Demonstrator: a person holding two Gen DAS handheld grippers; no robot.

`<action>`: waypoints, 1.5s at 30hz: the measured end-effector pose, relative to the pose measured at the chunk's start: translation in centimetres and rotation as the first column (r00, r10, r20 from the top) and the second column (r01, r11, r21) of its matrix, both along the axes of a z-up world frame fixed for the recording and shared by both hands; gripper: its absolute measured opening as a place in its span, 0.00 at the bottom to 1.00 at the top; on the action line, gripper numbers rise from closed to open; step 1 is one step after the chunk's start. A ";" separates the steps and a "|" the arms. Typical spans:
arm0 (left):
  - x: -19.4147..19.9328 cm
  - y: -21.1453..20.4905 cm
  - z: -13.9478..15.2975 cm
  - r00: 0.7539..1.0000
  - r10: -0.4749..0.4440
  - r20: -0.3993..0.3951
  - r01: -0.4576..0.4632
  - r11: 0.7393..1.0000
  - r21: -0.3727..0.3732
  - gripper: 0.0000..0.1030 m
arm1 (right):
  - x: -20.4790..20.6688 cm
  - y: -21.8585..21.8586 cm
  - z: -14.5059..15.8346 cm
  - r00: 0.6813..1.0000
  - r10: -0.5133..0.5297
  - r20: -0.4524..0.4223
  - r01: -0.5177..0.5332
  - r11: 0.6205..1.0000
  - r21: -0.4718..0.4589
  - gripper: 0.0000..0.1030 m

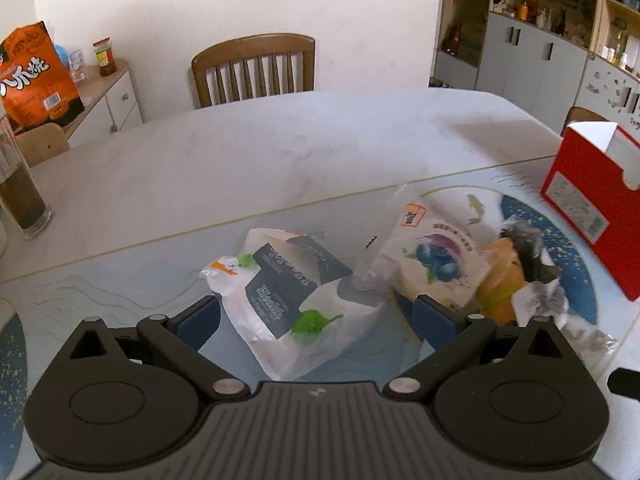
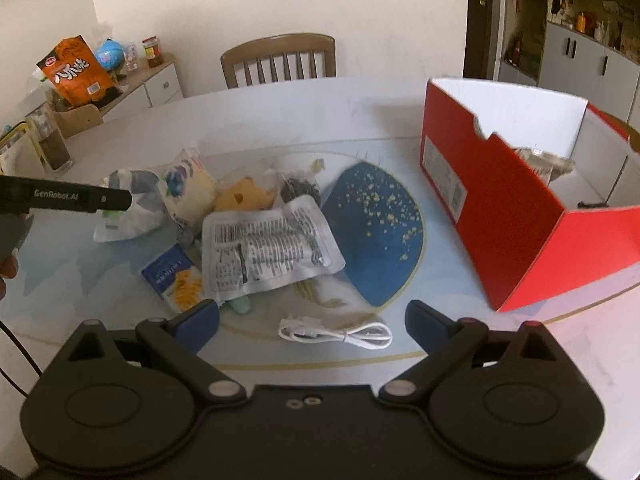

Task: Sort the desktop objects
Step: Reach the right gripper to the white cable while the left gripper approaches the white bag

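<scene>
Nearest the left gripper (image 1: pixel 316 316), a white snack pouch with a dark label (image 1: pixel 288 292) lies between its spread blue fingers (image 1: pixel 200 320), neither pad touching the film as far as the view shows. Just beyond the right finger rests a blueberry-printed packet (image 1: pixel 436 264), and further to that side an orange packet (image 1: pixel 500 284) partly under a grey crinkled wrapper (image 1: pixel 532 256). The red cardboard box (image 1: pixel 592 208) stands well off to the right of these tongs.

The right gripper (image 2: pixel 312 320) is also spread and holds nothing. A coiled white USB cable (image 2: pixel 336 334) lies directly between its tips, a silver foil pouch with printed text (image 2: pixel 268 248) just ahead, and a small blue carton (image 2: pixel 174 276) ahead of its left finger. The red cardboard box (image 2: pixel 520 200), open at the top, sits ahead and to the right, with something silvery already inside.

The step in hand looks like the left tongs taking the white pouch. To do it well, they should drop low enough to close across the pouch's narrow width, at its filled middle rather than the loose sealed edge, so the slippery film does not slide out. The blueberry packet lies close enough to be caught too.
</scene>
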State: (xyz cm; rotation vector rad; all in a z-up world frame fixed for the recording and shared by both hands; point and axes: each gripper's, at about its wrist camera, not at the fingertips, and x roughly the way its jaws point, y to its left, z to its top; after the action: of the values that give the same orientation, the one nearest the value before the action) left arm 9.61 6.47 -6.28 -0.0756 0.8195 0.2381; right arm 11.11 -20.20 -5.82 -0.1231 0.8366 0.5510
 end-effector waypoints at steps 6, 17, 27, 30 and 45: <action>1.3 0.0 -1.2 1.000 0.012 -0.027 -0.011 1.000 0.028 1.00 | 0.6 0.8 -1.5 1.000 -0.002 -0.015 0.001 1.000 -0.024 0.97; 2.5 0.1 -2.6 0.998 0.029 -0.058 -0.027 0.999 0.039 1.00 | 1.6 0.7 -3.3 0.995 -0.083 -0.057 0.082 0.996 -0.026 0.97; 3.5 1.0 -3.5 0.996 0.055 -0.071 -0.053 0.998 0.024 1.00 | 1.3 0.9 -3.7 0.994 -0.094 -0.061 0.092 0.995 -0.034 0.96; 3.7 1.4 -3.8 0.995 0.056 -0.078 -0.056 0.998 0.007 1.00 | 1.3 1.0 -3.7 0.994 -0.088 -0.058 0.086 0.996 -0.036 0.94; 3.1 2.2 -3.5 0.998 0.048 -0.033 -0.050 0.998 -0.042 0.85 | 1.2 1.0 -3.5 0.996 -0.078 -0.036 0.076 0.996 -0.042 0.77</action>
State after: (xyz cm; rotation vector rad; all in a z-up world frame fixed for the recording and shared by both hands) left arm 12.68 8.68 -9.80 -0.1326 0.8553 0.2685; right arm 12.34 -19.15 -9.36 -0.1174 0.8861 0.4655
